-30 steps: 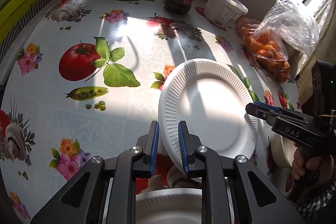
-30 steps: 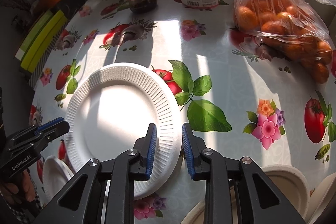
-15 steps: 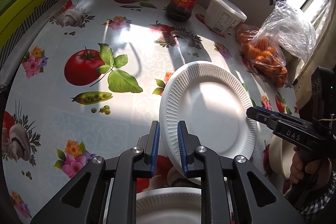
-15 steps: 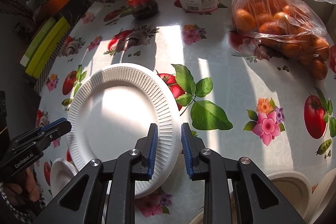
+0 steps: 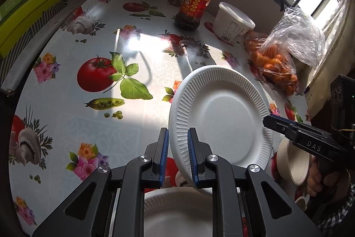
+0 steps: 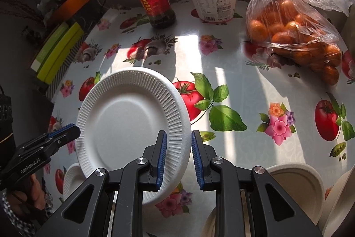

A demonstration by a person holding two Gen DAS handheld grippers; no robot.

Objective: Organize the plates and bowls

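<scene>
Plate [image 5: 221,112] in mid-air: both handheld grippers pinch one ribbed white paper plate by opposite edges above a fruit-print tablecloth [image 5: 66,126]. The left gripper [image 5: 178,157] has its blue pads clamped on the rim at the plate's 7 o'clock in its own view; the right gripper [image 6: 178,159] is clamped on the rim at 4 o'clock in its view. A second plate [image 5: 177,214] lies directly below at 6 o'clock in the left view, which looks like the stack in the making. Sorting seems barely begun: a beige bowl [image 5: 292,163] waits at 4 o'clock, and further beige dishes [image 6: 297,188] sit loose at 5 o'clock in the right view. A chilli jar [image 5: 195,3], a white tub [image 5: 233,23] and bagged oranges [image 5: 277,59] line the table's far edge, 12 to 2 o'clock.
</scene>
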